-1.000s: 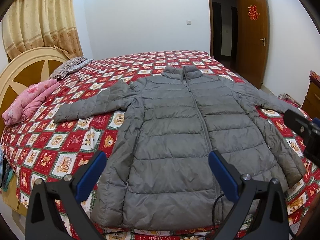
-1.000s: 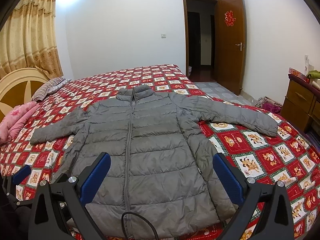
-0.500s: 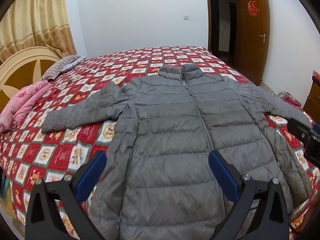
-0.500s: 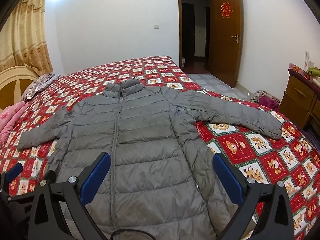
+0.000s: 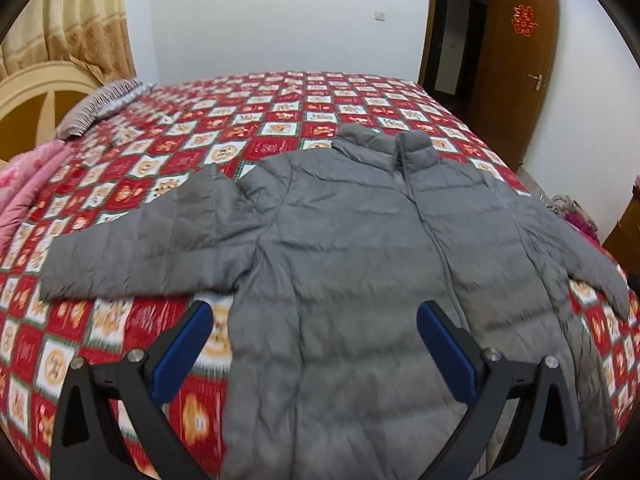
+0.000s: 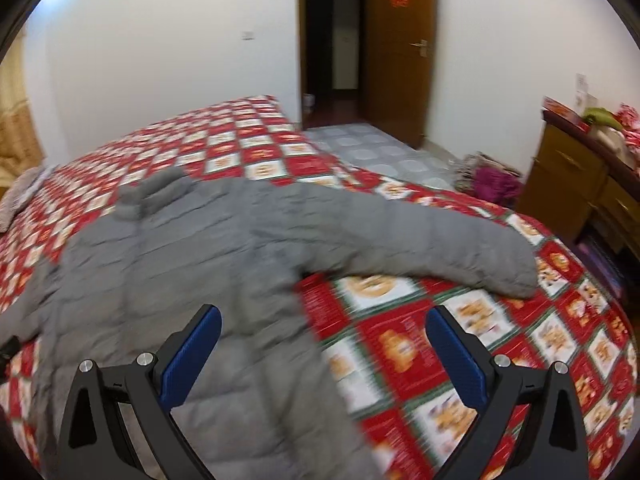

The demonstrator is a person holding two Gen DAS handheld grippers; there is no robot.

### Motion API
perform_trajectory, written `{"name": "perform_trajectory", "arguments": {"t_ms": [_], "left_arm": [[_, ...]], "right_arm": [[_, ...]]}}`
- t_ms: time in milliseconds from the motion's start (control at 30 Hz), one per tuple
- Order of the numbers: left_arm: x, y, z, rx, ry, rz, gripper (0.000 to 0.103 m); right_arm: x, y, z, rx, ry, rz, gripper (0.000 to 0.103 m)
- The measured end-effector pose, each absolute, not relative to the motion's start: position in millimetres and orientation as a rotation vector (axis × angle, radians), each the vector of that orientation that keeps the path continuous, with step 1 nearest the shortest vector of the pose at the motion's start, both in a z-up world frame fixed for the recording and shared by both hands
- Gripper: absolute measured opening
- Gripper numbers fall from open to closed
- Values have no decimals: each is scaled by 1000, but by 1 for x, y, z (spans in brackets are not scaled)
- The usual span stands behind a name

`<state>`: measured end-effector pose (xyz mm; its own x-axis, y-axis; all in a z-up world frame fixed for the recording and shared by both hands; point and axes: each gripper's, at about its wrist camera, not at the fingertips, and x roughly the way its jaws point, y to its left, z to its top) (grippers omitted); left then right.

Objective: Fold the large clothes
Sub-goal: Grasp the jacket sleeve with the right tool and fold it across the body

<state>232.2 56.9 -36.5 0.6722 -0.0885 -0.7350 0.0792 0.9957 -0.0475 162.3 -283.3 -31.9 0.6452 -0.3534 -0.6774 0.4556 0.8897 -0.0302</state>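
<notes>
A grey puffer jacket (image 5: 352, 248) lies flat and zipped on the red patterned bedspread (image 5: 120, 184), collar toward the far wall and both sleeves spread out. My left gripper (image 5: 314, 344) hovers open above the jacket's lower left body, near the left sleeve (image 5: 152, 248). In the right wrist view the same jacket (image 6: 172, 264) fills the left half. My right gripper (image 6: 324, 344) stands open over the jacket's right side edge, below the right sleeve (image 6: 420, 248). Neither gripper holds anything.
A pink blanket (image 5: 28, 188) and a striped pillow (image 5: 100, 104) lie by the headboard (image 5: 36, 92) at the left. A wooden dresser (image 6: 588, 176) and a clothes heap (image 6: 492, 180) stand right of the bed. The open door (image 6: 400, 48) is behind.
Both grippers have moved forward over the bed and apart: the left view shifted toward the left sleeve, the right view toward the right sleeve. Both stay open.
</notes>
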Motion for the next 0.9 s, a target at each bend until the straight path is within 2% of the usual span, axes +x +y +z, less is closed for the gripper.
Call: {"name": "perform_trajectory", "arguments": {"t_ms": [333, 500, 733, 900], "left_arm": [[304, 57, -73, 64, 847, 25, 103], [313, 59, -79, 50, 853, 36, 103], [327, 77, -103, 59, 841, 122, 103], [326, 74, -128, 108, 850, 156, 103]], "right_arm": [[189, -393, -52, 245, 765, -708, 102], [189, -423, -56, 273, 757, -753, 102], [161, -529, -84, 507, 707, -963, 102], [155, -563, -117, 599, 773, -1000, 102]]}}
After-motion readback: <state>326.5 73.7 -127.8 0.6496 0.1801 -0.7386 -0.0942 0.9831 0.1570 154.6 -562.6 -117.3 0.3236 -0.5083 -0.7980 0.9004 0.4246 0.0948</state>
